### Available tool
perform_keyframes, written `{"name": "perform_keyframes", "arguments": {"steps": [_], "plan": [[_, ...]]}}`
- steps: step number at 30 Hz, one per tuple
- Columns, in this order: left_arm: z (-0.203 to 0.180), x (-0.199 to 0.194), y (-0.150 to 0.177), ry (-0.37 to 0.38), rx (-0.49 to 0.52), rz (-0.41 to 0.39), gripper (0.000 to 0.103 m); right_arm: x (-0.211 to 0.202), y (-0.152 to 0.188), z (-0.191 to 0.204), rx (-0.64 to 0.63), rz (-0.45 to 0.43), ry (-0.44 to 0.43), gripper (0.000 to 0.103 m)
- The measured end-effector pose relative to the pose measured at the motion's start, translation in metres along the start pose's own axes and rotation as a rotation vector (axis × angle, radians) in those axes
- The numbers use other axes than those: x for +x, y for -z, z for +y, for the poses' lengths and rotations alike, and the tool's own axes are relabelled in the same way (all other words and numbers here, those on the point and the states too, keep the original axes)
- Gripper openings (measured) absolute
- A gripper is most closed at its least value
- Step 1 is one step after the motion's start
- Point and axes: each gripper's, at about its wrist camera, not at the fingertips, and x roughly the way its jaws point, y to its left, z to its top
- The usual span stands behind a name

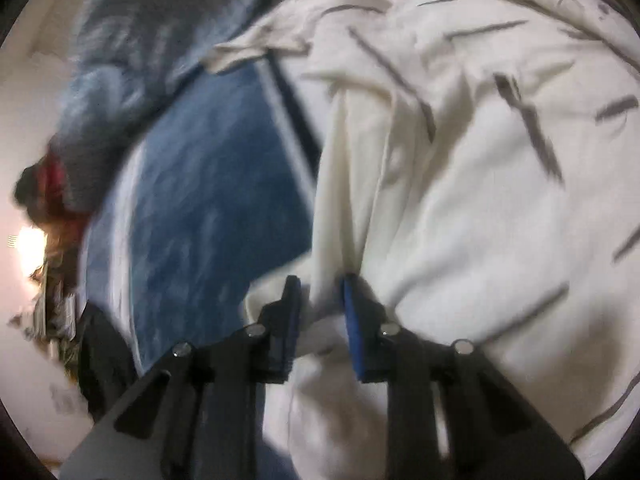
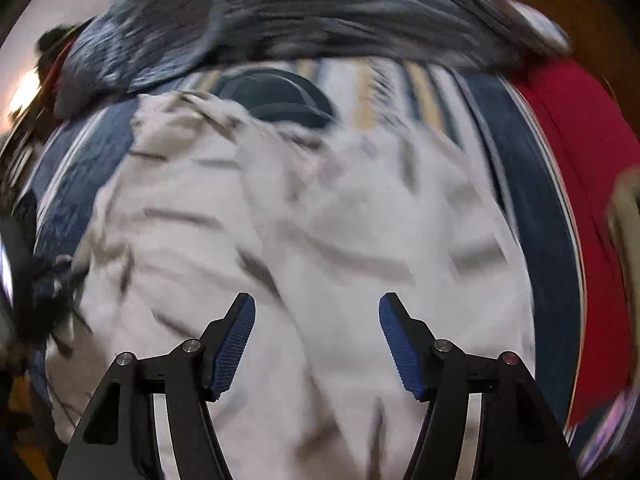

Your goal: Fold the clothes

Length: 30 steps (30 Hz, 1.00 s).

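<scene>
A cream-white garment with thin grey dashes lies crumpled on a blue striped bedspread. My left gripper is shut on a bunched fold at the garment's left edge, with cloth pinched between its blue pads. In the right wrist view the same garment spreads across the middle, blurred. My right gripper is open just above the garment, with nothing between its fingers.
A grey-blue rumpled blanket lies along the far side of the bed. A red cloth lies at the right. The bedspread shows blue, white and tan stripes. A lit lamp and clutter stand at the left.
</scene>
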Motion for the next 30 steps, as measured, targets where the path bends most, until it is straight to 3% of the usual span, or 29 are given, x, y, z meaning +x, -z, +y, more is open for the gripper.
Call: {"name": "perform_keyframes", "arguments": {"steps": [2, 5, 8, 10, 14, 17, 19, 21, 22, 23, 28, 30], "plan": [[0.005, -0.005, 0.017, -0.023, -0.056, 0.007, 0.021, 0.016, -0.043, 0.042, -0.123, -0.029, -0.018, 0.066], [0.019, -0.012, 0.034, 0.041, -0.194, 0.015, 0.021, 0.041, -0.106, 0.108, -0.314, -0.059, -0.036, 0.066], [0.008, -0.018, 0.045, 0.042, -0.216, 0.002, 0.02, 0.082, -0.161, 0.175, -0.491, 0.006, 0.01, 0.067], [-0.003, -0.016, 0.047, 0.005, -0.185, -0.021, 0.02, 0.109, -0.19, 0.214, -0.584, 0.048, 0.028, 0.067], [-0.004, -0.012, 0.053, 0.01, -0.208, -0.044, 0.02, 0.155, -0.228, 0.256, -0.66, 0.101, 0.106, 0.067], [-0.003, -0.015, 0.059, 0.026, -0.235, -0.056, 0.02, 0.193, -0.247, 0.264, -0.67, 0.18, 0.193, 0.067], [-0.006, -0.016, 0.062, 0.018, -0.224, -0.071, 0.02, 0.212, -0.252, 0.261, -0.667, 0.224, 0.192, 0.066], [-0.01, -0.018, 0.064, 0.008, -0.207, -0.088, 0.02, 0.224, -0.261, 0.253, -0.627, 0.26, 0.144, 0.043], [-0.011, -0.019, 0.065, 0.003, -0.203, -0.095, 0.02, 0.223, -0.271, 0.246, -0.574, 0.253, 0.128, 0.014], [-0.011, -0.019, 0.066, 0.002, -0.21, -0.098, 0.02, 0.22, -0.283, 0.237, -0.523, 0.229, 0.153, 0.009], [-0.012, -0.019, 0.065, -0.001, -0.227, -0.086, 0.02, 0.167, -0.349, 0.157, -0.172, -0.021, 0.184, 0.009], [-0.011, -0.018, 0.063, -0.002, -0.222, -0.078, 0.02, 0.158, -0.356, 0.13, -0.124, -0.023, 0.196, 0.011]]}}
